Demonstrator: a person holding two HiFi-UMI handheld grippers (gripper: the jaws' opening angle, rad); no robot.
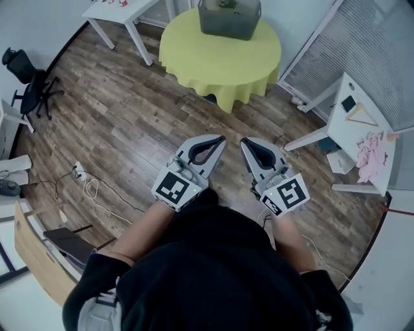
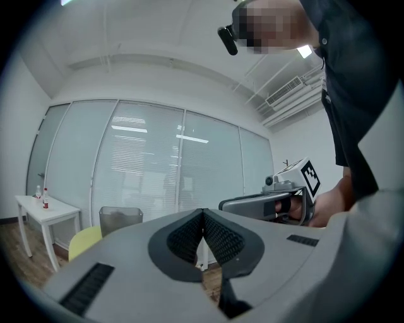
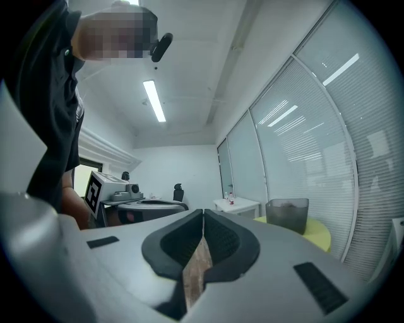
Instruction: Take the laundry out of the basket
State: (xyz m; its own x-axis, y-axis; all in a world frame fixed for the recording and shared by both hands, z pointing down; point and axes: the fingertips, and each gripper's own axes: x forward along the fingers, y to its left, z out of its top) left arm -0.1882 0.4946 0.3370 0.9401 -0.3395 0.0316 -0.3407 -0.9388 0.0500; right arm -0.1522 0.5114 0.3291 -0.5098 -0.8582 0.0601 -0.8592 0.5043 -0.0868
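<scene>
A grey laundry basket [image 1: 229,17] stands on a round table with a yellow-green cloth [image 1: 220,52] at the far side of the room. It also shows small in the left gripper view as the basket [image 2: 120,221] and in the right gripper view as the basket [image 3: 287,216]. My left gripper [image 1: 223,138] and right gripper [image 1: 244,140] are held side by side close to my body, well short of the table. Both have their jaws shut with nothing between them. What lies in the basket is too dim to make out.
A white table [image 1: 119,13] stands at the far left, another white table [image 1: 362,129] with pink cloth on it [image 1: 370,155] at the right. An office chair [image 1: 29,81] is at the left, and cables [image 1: 87,187] lie on the wood floor.
</scene>
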